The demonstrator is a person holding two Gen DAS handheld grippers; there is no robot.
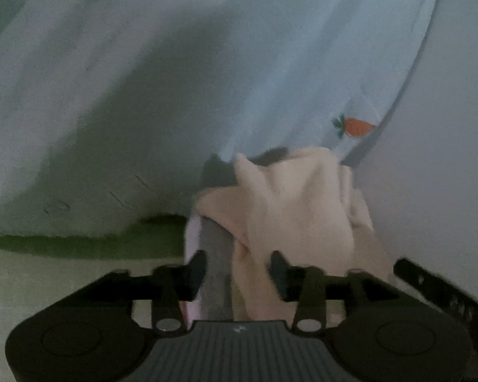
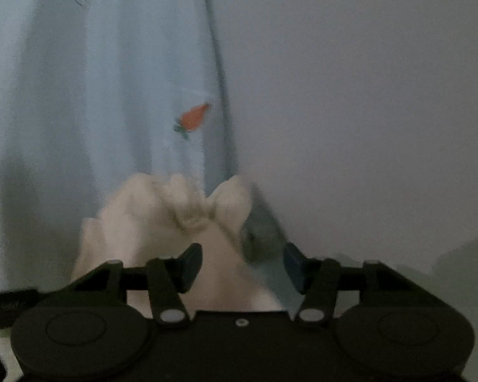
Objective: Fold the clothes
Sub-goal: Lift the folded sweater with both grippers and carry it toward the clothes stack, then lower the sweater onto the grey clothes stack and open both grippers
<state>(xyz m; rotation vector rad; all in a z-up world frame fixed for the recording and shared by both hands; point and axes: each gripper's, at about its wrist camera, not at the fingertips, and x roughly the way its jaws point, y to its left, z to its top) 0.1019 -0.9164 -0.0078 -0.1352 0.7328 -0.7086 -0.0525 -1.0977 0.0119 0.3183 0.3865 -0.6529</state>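
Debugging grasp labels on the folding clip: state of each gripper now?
Left gripper: open, cream cloth between pads, not pinched.
Right gripper: open, same cloth lying loose between them.

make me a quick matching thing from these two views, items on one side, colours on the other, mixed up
Items:
1. garment with the carrot
2. bunched cloth between the left tool's fingers
3. carrot emblem
4. tool fingers

Colours:
A. black
B. orange with green leaves
C. light blue
D. cream

Pairs: 1-C, 2-D, 3-B, 4-A
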